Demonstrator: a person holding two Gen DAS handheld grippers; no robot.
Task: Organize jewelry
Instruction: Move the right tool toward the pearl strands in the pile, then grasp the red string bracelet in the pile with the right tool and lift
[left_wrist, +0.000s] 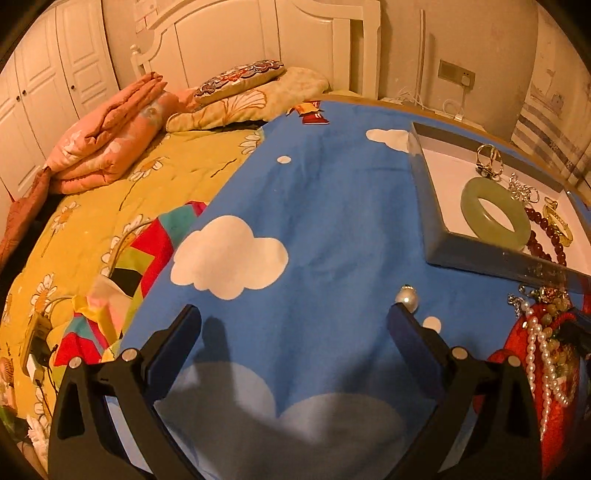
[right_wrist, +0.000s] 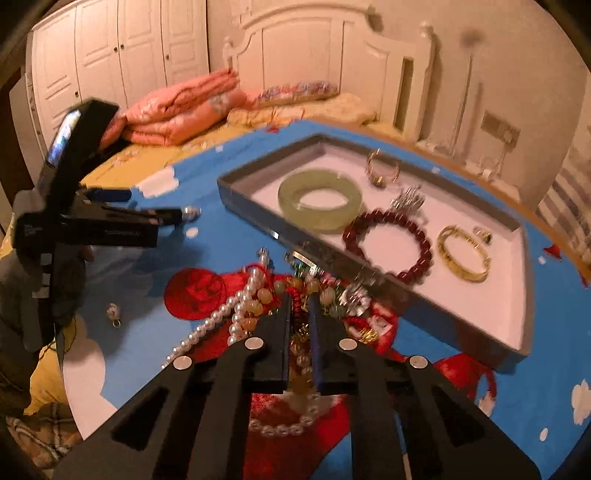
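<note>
A desk (right_wrist: 155, 258) draped in a blue cloud-print cloth (left_wrist: 314, 206) carries a shallow grey tray (right_wrist: 251, 201) with a white floor, a red pouch (right_wrist: 195, 293) under a jewelry heap (right_wrist: 295, 295), a loose pearl earring (left_wrist: 407, 300), and a small charm (right_wrist: 113, 314) lying apart.

A matt blue cloth (left_wrist: 314, 206) with white printed clouds covers the surface. The tray (right_wrist: 251, 192) has dull grey walls like card and a flat white, paper-like floor. In it, at 12 o'clock from the right gripper (right_wrist: 300, 306), lies a jade-green bangle (right_wrist: 319, 201), smooth, waxy and translucent; at 1 o'clock lie glossy dark red beads (right_wrist: 388, 245) and a polished gold-coloured metal bangle (right_wrist: 463, 253). The pearl strand (right_wrist: 218, 317) shines softly on red cloth (right_wrist: 192, 291). Both grippers are matt black plastic with bright metal rivets; the left gripper (left_wrist: 295, 317) shows this too.
</note>
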